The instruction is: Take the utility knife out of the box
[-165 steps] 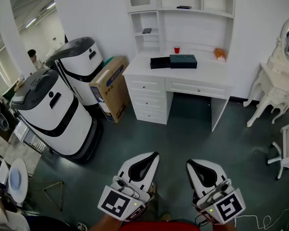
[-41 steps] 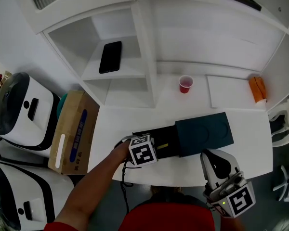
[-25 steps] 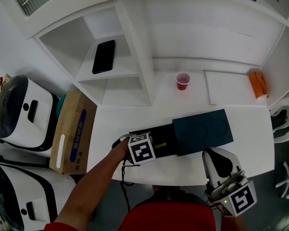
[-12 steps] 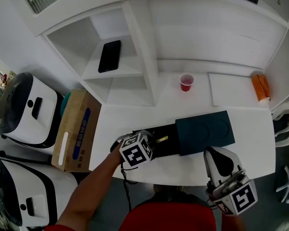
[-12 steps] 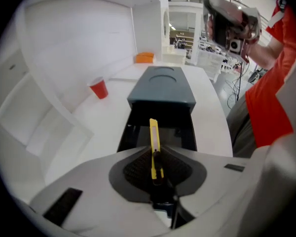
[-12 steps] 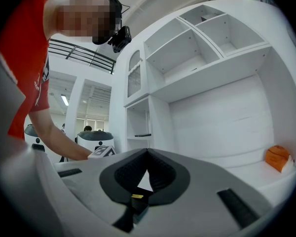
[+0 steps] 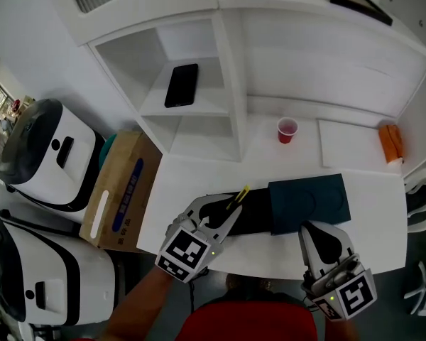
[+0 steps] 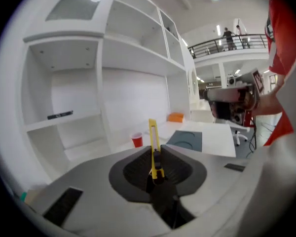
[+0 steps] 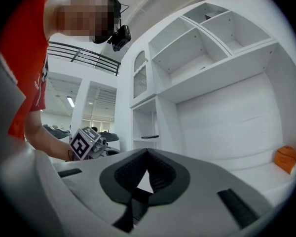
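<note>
A yellow utility knife [image 7: 236,197] sticks up out of my left gripper [image 7: 224,209], which is shut on it and holds it in the air above the left end of the open black box [image 7: 254,217]. In the left gripper view the knife [image 8: 153,144] stands upright between the dark pads, its blade end pointing away from me. The box's dark teal lid [image 7: 309,202] lies against the box on the right. My right gripper [image 7: 319,234] hovers at the desk's front edge, below the lid, shut with nothing in it [image 9: 148,151].
The white desk [image 7: 192,180] carries a red cup [image 7: 287,129] and an orange object [image 7: 392,142] at the back. A black phone [image 7: 180,84] lies on a shelf. A cardboard box [image 7: 121,190] and white machines [image 7: 42,148] stand left of the desk.
My left gripper has lifted out of the black box with the yellow knife and tipped from pointing down toward level. The right gripper has stayed put.
</note>
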The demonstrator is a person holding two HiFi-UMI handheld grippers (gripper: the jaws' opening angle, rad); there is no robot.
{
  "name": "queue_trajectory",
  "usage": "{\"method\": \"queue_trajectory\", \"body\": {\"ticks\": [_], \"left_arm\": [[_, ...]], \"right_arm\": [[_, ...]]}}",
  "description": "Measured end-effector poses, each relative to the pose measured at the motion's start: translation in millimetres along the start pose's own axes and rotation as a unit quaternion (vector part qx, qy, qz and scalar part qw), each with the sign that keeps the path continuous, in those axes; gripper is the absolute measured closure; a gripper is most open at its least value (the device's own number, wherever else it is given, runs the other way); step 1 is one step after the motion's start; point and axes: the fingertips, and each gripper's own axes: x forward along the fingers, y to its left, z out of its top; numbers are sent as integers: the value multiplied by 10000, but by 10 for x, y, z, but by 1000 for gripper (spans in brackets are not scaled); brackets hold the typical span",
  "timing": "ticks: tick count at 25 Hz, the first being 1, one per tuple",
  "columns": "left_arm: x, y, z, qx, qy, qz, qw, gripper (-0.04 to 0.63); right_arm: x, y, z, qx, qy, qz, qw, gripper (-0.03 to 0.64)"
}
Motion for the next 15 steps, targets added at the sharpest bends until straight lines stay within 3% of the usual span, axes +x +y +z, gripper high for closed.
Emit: {"method": "queue_trajectory", "body": {"ticks": [6,15], "left_arm": [[-310,-120,466,-445,-1014,576,9922,497],[-606,-218,677,-668,-1752,1052,9766,497]], "right_arm": [[72,114,38,-12,-70,153,9999,621],[88,189,87,-51,-154,229,9996,621]]}}
